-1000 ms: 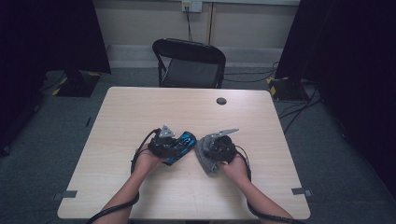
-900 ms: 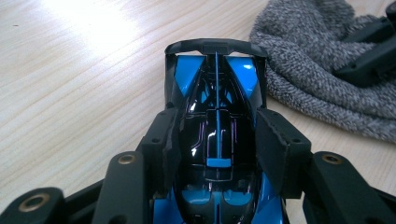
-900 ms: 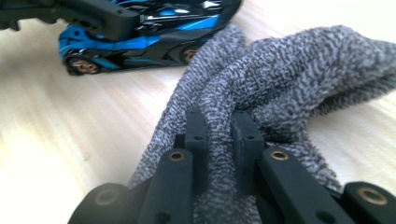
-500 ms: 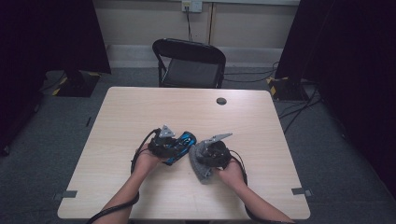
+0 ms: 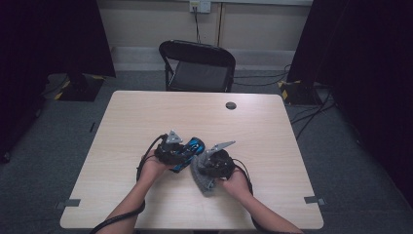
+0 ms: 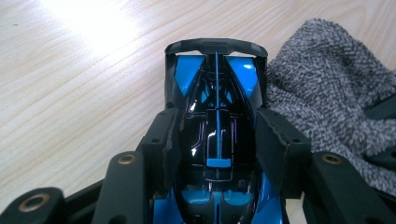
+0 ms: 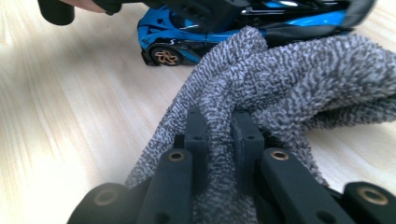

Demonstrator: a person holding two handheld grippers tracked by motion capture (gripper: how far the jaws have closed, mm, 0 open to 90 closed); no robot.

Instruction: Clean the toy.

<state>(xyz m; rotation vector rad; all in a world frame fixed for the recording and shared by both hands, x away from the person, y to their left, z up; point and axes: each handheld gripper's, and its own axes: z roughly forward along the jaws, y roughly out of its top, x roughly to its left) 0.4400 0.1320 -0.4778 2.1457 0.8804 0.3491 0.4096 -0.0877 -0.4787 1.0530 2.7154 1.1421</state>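
The glossy blue-and-black toy racing car (image 6: 217, 140) sits on the pale wooden table (image 5: 146, 117), near its front edge and a little left of centre. The left gripper (image 5: 171, 151) clamps the car across its body. Just to its right, the right gripper (image 5: 213, 165) pinches a fold of the grey knitted cloth (image 7: 280, 88), which touches the car's side. Both grasps look settled, so wiping appears under way; most of the bodywork likely remains to be covered.
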